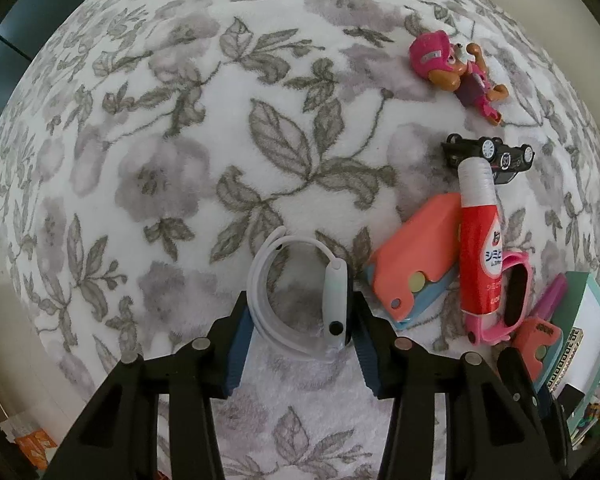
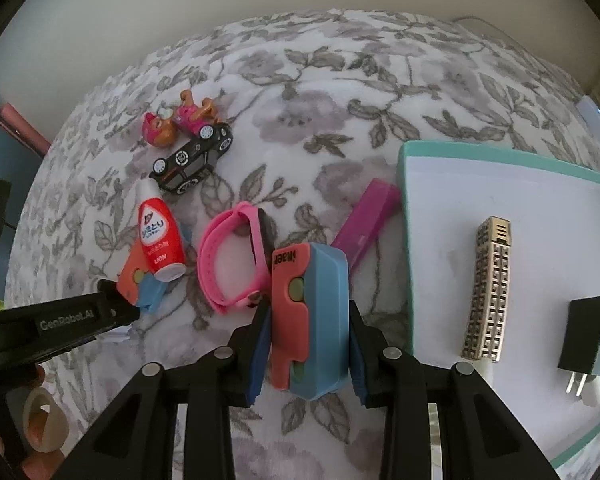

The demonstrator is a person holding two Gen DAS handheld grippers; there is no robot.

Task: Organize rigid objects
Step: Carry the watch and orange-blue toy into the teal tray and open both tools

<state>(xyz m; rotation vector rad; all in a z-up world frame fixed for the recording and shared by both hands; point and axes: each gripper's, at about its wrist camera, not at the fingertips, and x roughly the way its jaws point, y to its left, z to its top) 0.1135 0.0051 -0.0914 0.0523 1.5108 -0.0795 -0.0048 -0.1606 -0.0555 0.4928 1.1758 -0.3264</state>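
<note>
While right tool (image 2: 309,320) clamps coral-blue block (image 2: 310,316), left tool (image 1: 300,330) seemingly grips white band (image 1: 296,300).

White blanket (image 1: 180,120) with grey floral leaf print. White wristband (image 1: 296,296); pink wristband (image 2: 232,260). Coral-and-blue block (image 2: 310,320). Red bottle (image 2: 160,236), white cap. Black toy car (image 2: 194,158). Magenta case (image 2: 366,220). Teal-rimmed white tray (image 2: 500,152); gold lattice-patterned bar (image 2: 488,292).

Soft even daylight — fisheye-bent, dark-vignetted edges.
</note>
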